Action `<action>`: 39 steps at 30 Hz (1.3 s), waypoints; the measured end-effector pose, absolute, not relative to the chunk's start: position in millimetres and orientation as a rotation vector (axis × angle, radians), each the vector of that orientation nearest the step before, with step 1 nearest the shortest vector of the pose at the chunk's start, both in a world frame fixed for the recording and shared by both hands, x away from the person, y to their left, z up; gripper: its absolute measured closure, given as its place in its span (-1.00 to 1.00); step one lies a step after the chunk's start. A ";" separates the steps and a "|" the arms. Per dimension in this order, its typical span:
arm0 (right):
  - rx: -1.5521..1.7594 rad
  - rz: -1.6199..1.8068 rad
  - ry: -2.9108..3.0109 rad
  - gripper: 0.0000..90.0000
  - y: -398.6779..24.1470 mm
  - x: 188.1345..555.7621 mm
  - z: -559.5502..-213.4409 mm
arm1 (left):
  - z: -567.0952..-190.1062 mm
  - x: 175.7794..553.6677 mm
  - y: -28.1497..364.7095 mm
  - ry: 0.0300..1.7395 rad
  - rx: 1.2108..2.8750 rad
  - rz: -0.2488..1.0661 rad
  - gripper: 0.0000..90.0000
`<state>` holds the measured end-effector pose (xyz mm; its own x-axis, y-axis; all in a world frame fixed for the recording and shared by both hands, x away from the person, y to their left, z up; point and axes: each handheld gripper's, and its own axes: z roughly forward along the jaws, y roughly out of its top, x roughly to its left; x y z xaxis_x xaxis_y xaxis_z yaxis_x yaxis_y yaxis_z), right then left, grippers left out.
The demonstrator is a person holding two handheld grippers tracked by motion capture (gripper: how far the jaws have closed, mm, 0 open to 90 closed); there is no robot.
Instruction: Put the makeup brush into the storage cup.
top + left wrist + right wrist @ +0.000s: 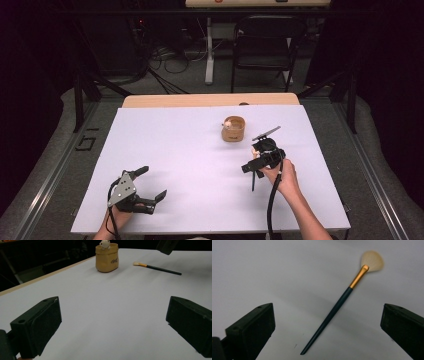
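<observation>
1. Right gripper (327, 327) view: fingers (249, 330) wide apart, hovering over the brush (334, 311), which lay on the white counter (274, 272) at frame centre; fan bristles upper right, gold ferrule, dark handle.
2. Left gripper (112, 325) view: fingers apart, nothing between them; tan pouch (107, 258) at top centre, its printed label too small to read.
3. High view: brush mostly hidden under the right gripper.

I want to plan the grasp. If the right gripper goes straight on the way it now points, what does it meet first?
Probably the makeup brush: it lies on the white table between the open jaws of the right gripper.
</observation>
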<state>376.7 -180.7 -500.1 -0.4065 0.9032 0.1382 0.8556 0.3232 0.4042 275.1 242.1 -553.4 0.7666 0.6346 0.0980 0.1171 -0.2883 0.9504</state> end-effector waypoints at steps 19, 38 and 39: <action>1.918 0.436 2.412 -0.22 -177.5 414.9 -518.7 | -550.5 275.3 245.6 0.602 1.781 0.544 -1.00; 2.065 0.308 2.357 0.63 -176.1 429.9 -526.0 | -549.1 276.6 248.1 0.613 1.798 0.503 -1.00; 2.065 0.308 2.357 0.63 -176.1 429.9 -526.0 | -549.1 276.6 248.1 0.613 1.798 0.503 -1.00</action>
